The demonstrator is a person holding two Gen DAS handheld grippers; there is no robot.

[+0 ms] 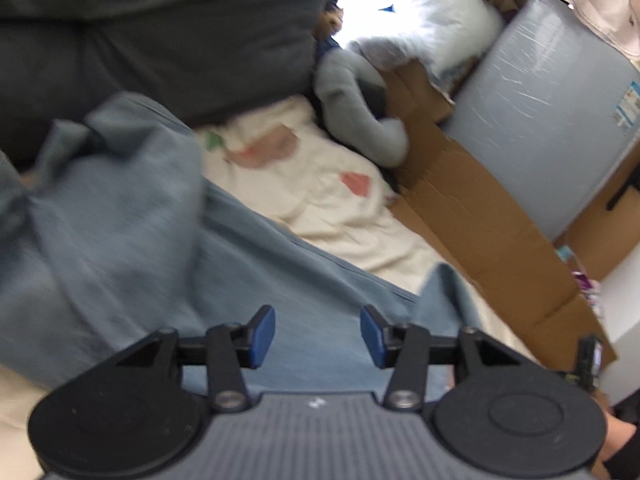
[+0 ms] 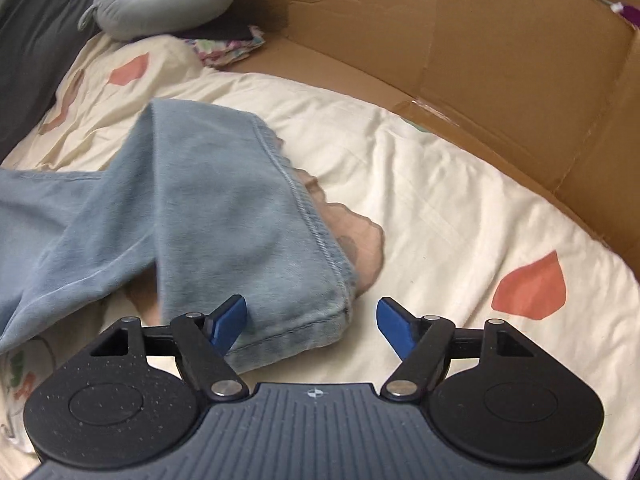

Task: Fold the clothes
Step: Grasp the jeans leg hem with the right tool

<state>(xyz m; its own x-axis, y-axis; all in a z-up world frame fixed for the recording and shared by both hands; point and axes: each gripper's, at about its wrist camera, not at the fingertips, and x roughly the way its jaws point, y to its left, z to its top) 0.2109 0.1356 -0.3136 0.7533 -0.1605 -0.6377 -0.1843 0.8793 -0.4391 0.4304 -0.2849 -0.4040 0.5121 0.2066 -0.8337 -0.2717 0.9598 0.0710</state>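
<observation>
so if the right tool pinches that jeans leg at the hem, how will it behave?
Likely floppy: the jeans leg already drapes and creases on the cream bedding. The stitched hem looks thicker, probably giving the open right tool firmer purchase.

Two cameras, low over the bed
Each looks forward past its own fingers; both see the blue jeans (image 1: 280, 272) (image 2: 224, 208) and cardboard (image 1: 480, 216) (image 2: 460, 40).

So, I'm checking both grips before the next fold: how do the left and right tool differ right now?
The left tool hovers over the middle of the jeans, with flat cloth beneath its gap; the right tool sits at a hemmed leg end, which lies beside its left finger. The left view is motion-blurred, the right sharp. Both are open, gripping nothing, over the cream bedding.
</observation>
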